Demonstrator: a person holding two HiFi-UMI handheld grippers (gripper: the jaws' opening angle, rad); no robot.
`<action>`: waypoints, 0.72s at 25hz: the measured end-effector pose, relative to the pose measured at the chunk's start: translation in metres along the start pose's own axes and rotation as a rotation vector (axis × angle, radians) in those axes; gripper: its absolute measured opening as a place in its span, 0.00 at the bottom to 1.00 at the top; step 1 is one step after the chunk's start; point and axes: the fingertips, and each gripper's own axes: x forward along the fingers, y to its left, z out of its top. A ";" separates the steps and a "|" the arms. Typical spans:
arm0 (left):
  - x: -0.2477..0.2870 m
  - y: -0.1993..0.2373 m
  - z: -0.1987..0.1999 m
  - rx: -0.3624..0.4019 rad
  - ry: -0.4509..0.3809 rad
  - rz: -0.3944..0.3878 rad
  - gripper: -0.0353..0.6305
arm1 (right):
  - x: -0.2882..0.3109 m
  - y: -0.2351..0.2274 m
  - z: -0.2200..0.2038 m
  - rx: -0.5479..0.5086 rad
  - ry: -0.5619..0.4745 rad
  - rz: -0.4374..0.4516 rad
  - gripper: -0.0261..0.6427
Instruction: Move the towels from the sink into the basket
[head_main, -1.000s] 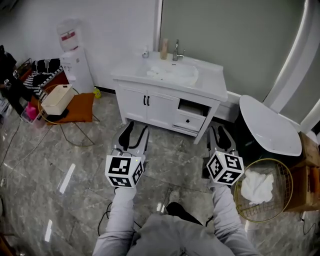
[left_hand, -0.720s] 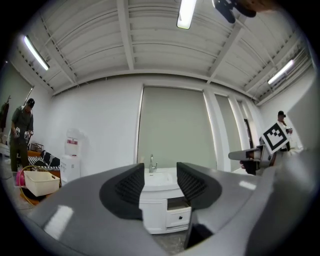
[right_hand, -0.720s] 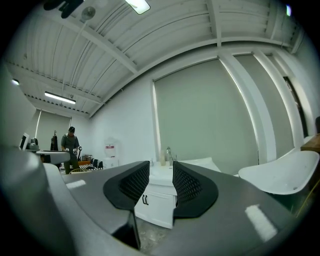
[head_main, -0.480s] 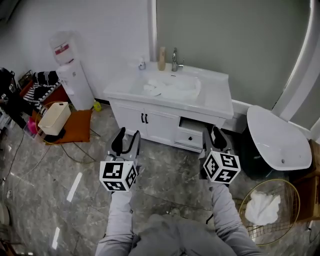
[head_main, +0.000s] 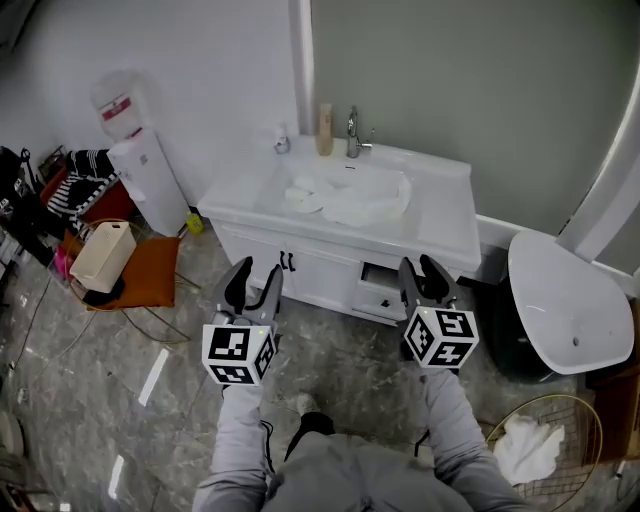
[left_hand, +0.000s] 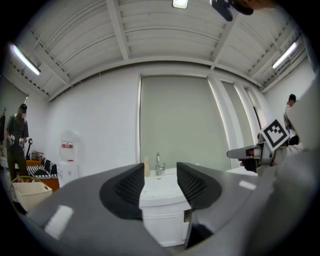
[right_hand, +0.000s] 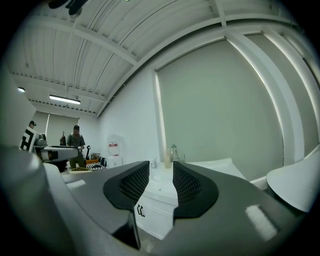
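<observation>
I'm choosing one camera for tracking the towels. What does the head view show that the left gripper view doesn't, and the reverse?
Only the head view: the towels lying in the sink, and the wire basket at lower right with one towel in it.

Only the left gripper view: the ceiling lights and a person standing at far left.

Both: the white vanity, the faucet, the water dispenser, the left gripper and the right gripper.

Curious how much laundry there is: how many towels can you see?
3: a small towel and a larger towel in the sink, a third towel in the basket. Others may hide beneath.
</observation>
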 end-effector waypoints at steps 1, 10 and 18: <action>0.012 0.005 -0.003 -0.002 0.003 -0.003 0.38 | 0.011 -0.001 -0.001 -0.008 0.003 0.005 0.23; 0.154 0.055 -0.018 -0.002 0.003 -0.089 0.38 | 0.134 -0.030 -0.007 -0.034 0.021 -0.070 0.23; 0.266 0.115 -0.027 -0.006 0.012 -0.149 0.38 | 0.241 -0.049 -0.008 -0.026 0.019 -0.167 0.23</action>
